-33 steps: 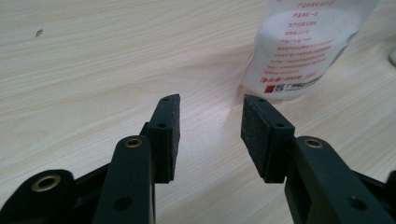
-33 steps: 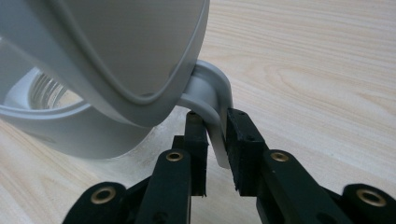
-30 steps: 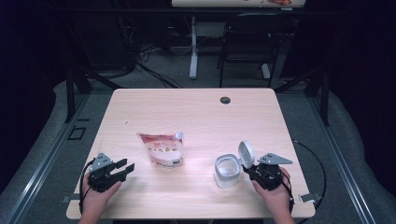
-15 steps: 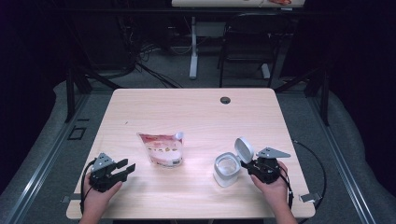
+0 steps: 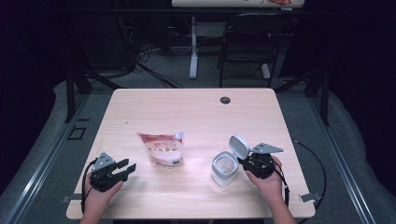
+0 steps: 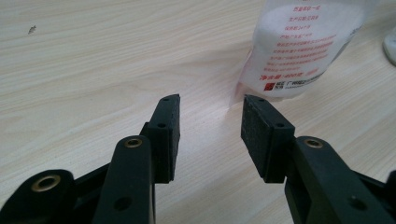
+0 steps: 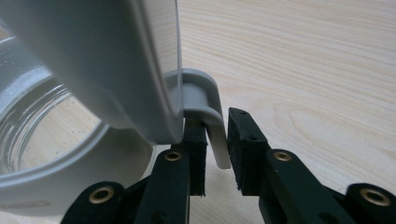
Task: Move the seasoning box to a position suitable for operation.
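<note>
A clear jar (image 5: 224,168) with a grey rim stands at the table's front right, its hinged grey lid (image 5: 239,146) tipped up and open. My right gripper (image 5: 244,159) is shut on the lid's tab. In the right gripper view the tab (image 7: 205,98) sits pinched between the pads of the right gripper (image 7: 215,126), with the lid (image 7: 93,60) and the jar's mouth (image 7: 42,154) to the left. A pouch (image 5: 162,149) with red print lies mid-table. My left gripper (image 5: 127,165) rests front left, open and empty. The left gripper (image 6: 210,105) points toward the pouch (image 6: 308,42).
The light wooden table (image 5: 187,112) has a round cable hole (image 5: 225,100) near its far edge. Behind it stand a desk leg (image 5: 193,46) and a dark chair (image 5: 243,42). Cables trail from both grippers over the front edge.
My right hand has shifted a little leftward and away from the front edge, taking the lid's tab with it. The left gripper and the pouch have stayed put.
</note>
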A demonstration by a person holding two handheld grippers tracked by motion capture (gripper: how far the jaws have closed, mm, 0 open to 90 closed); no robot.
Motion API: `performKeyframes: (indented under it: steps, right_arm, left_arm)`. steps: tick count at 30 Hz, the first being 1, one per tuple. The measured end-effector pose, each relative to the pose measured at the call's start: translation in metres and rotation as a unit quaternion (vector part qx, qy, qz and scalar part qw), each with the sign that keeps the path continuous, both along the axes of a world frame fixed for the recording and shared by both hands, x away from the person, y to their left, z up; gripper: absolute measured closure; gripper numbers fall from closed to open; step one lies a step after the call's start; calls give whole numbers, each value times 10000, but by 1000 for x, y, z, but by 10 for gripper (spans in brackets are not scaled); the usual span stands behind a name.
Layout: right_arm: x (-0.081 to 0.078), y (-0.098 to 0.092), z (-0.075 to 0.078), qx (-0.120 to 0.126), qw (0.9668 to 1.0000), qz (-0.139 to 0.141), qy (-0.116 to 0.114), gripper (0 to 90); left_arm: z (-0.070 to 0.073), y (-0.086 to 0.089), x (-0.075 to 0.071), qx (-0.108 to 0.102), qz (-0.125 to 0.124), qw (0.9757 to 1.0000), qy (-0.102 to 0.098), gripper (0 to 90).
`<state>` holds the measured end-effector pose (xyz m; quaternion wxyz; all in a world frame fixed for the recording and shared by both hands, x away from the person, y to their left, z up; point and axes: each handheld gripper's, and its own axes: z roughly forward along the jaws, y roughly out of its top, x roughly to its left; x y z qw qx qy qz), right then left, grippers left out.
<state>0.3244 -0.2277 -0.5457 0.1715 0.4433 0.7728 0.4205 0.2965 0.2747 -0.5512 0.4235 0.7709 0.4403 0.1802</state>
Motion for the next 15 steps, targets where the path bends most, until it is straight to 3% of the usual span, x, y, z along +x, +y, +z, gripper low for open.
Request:
performKeyframes:
  steps: [6, 15]
  right_arm:
    - [1, 0, 0, 82, 10000, 42, -11, 731]
    - [-27, -11, 10, 7, 9999, 14, -114, 662]
  left_arm:
    - [-1, 1, 0, -15, 9, 10000, 7, 578]
    - [-1, 5, 0, -134, 39, 9999, 11, 581]
